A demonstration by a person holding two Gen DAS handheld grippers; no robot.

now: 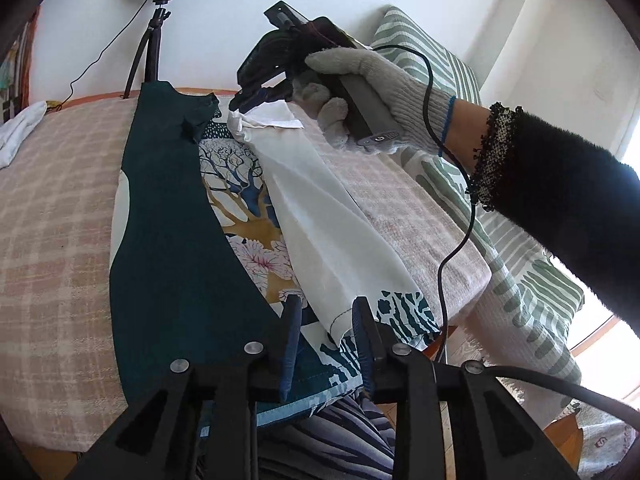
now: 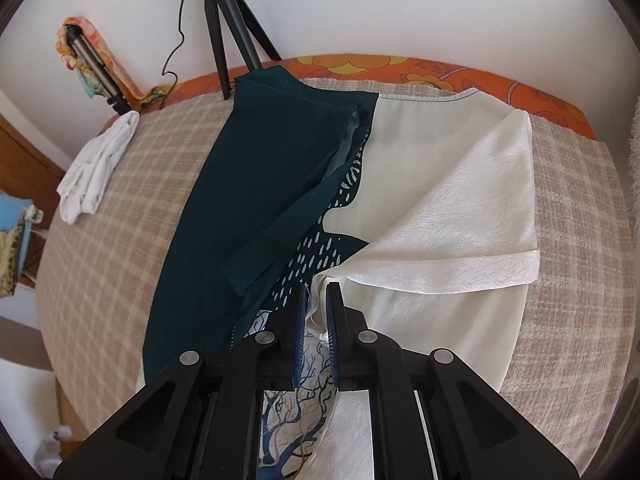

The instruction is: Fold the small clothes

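Observation:
A small garment of dark teal (image 1: 172, 216) and cream fabric (image 1: 328, 216) with a tree and flower print lies on the checked table cover (image 1: 52, 216). Its teal side is folded over the middle. My left gripper (image 1: 326, 316) is open around the garment's near hem, with fabric between the fingers. My right gripper (image 1: 248, 98), held by a gloved hand, is shut on the cream edge at the far end. In the right wrist view the right gripper (image 2: 320, 304) pinches a cream fold (image 2: 440, 216), lifted beside the teal panel (image 2: 256, 184).
A white cloth (image 2: 96, 168) lies at the table's left edge. A ring light tripod (image 2: 228, 28) stands at the far edge. A striped green cushion (image 1: 516, 240) lies right of the table. An orange patterned cover (image 2: 400, 66) borders the far side.

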